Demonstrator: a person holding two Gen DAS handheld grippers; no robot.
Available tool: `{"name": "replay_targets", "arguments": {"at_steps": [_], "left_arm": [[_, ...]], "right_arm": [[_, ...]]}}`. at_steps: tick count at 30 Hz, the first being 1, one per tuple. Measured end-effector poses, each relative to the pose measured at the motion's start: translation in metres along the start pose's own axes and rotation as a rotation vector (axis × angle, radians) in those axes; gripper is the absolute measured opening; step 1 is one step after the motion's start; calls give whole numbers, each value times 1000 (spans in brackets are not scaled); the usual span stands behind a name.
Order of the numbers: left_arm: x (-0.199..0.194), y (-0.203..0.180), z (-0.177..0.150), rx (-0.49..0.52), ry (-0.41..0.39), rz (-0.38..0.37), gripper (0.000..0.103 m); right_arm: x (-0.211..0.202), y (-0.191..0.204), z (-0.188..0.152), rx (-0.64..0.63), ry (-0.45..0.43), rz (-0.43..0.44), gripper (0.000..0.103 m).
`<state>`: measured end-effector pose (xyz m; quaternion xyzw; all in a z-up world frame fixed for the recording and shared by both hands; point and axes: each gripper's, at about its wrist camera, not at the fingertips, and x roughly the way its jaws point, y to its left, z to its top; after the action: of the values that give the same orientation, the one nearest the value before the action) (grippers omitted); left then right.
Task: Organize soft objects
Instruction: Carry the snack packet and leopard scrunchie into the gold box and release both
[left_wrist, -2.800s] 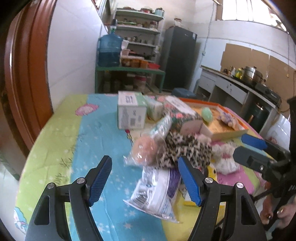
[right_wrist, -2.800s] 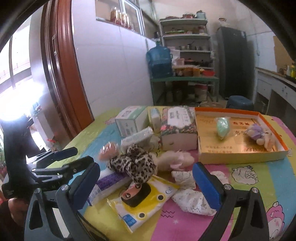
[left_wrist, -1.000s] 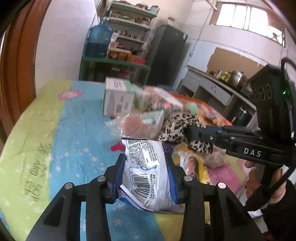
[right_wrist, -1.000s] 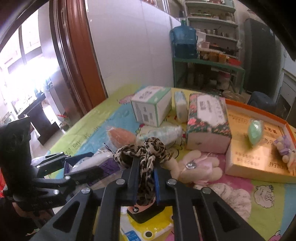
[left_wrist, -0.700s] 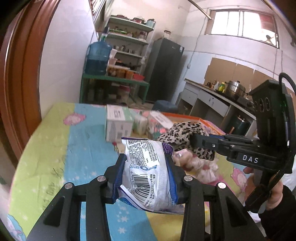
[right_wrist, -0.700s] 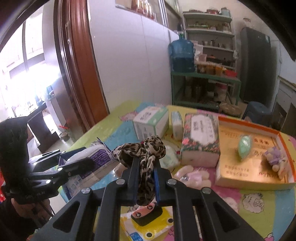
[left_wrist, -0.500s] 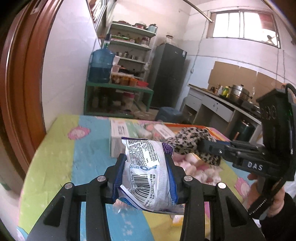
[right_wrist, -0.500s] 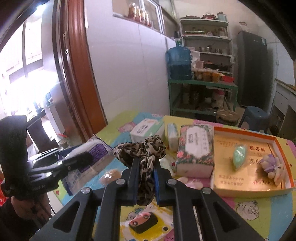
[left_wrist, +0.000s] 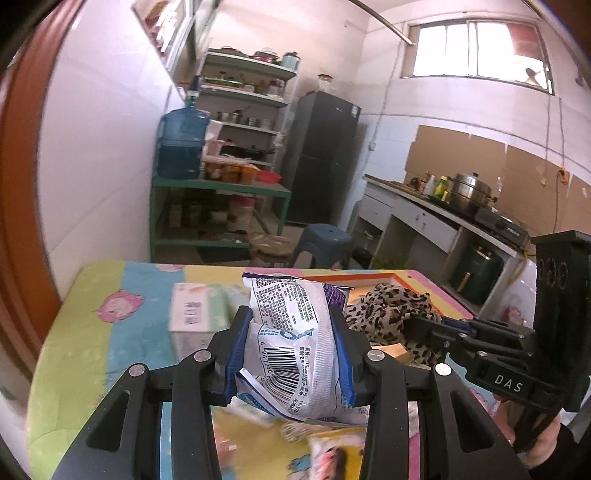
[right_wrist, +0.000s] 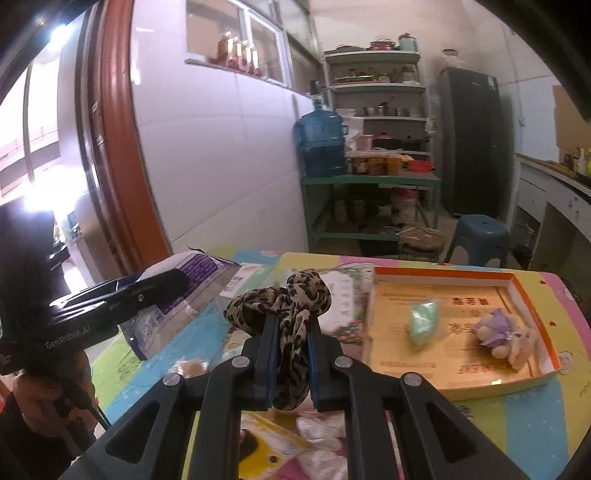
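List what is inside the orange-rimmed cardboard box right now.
In the orange-rimmed box lie a pale green soft item and a small purple-and-cream plush toy. Its near left corner is hidden behind the leopard-print fabric clamped in the right gripper.

Both wrist cameras look forward and slightly down along their jaws, close above the counter (left_wrist: 92, 321), toward the shelving (right_wrist: 373, 88) and fridge (left_wrist: 321, 158) beyond. Each view catches the other gripper; both share the orange tray (right_wrist: 532, 306).
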<state>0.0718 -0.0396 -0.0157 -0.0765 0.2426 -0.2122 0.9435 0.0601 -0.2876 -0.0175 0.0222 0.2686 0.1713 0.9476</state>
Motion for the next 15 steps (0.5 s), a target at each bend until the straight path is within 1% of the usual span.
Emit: {"name": "replay_targets", "arguments": {"at_steps": [15], "left_arm": [[62, -91, 12, 68, 47, -121, 42]], "right_arm": [[-40, -93, -3, 125, -71, -127, 14]]}}
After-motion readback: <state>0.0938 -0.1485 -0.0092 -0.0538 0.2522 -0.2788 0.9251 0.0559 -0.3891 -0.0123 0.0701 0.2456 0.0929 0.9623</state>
